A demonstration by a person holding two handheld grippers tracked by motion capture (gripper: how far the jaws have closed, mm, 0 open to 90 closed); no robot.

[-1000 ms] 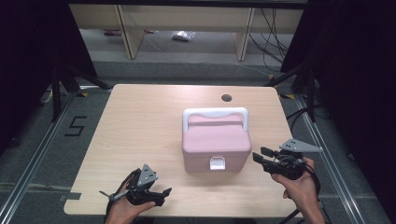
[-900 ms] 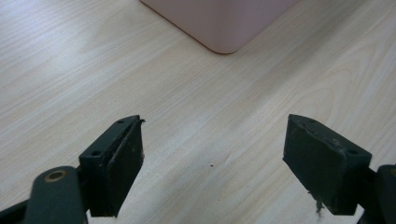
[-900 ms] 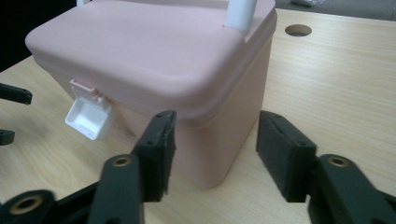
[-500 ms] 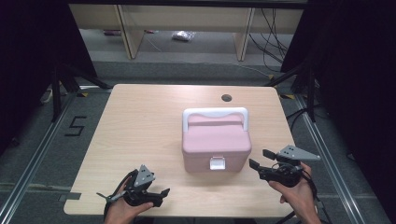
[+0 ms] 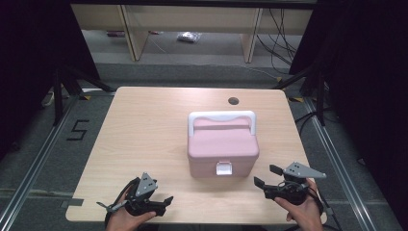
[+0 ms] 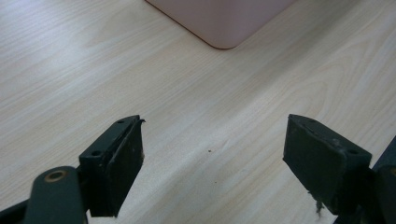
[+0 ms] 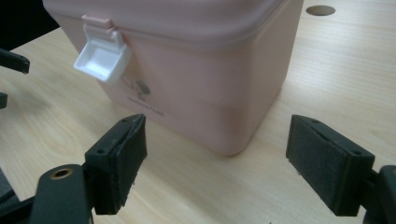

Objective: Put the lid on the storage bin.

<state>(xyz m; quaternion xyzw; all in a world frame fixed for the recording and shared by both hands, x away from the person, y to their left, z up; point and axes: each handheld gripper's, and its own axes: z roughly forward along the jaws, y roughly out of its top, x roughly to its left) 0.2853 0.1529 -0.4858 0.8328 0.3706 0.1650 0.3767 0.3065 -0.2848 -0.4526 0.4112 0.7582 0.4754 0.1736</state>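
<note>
Pale wooden table with rounded corners (image 5: 144,134), filling the middle of the high view, edged by grey floor and dark curtains. Small round cable hole (image 5: 233,101) in the tabletop toward the upper centre of the high view, also at the top right of the right gripper view (image 7: 320,10).

Pink plastic box with a rounded lid (image 5: 222,149), standing upright just right of centre in the high view, lid down; contents hidden. White arched carry handle (image 5: 221,118) lying across the far side of the lid. White plastic latch (image 5: 223,168) on the near front face, flipped outward in the right gripper view (image 7: 102,55), at the upper left of that frame. Rounded bottom corner of the box at the top centre of the left gripper view (image 6: 224,18).

Left gripper (image 5: 166,201), at the lower left of the high view, held in a hand (image 5: 126,217) low over the near table edge, well apart from the box. Jaws spread wide, nothing between them but bare wood; dark pads (image 6: 119,161) clear of the tabletop grain below.

Right gripper (image 5: 265,177), at the lower right of the high view, held in a hand (image 5: 303,211), near the box's front right corner but apart from it. Jaws spread wide, gripping nothing, with the box corner framed between the two black pads (image 7: 327,163) in the right gripper view. Grey three-cornered plate on top.
</note>
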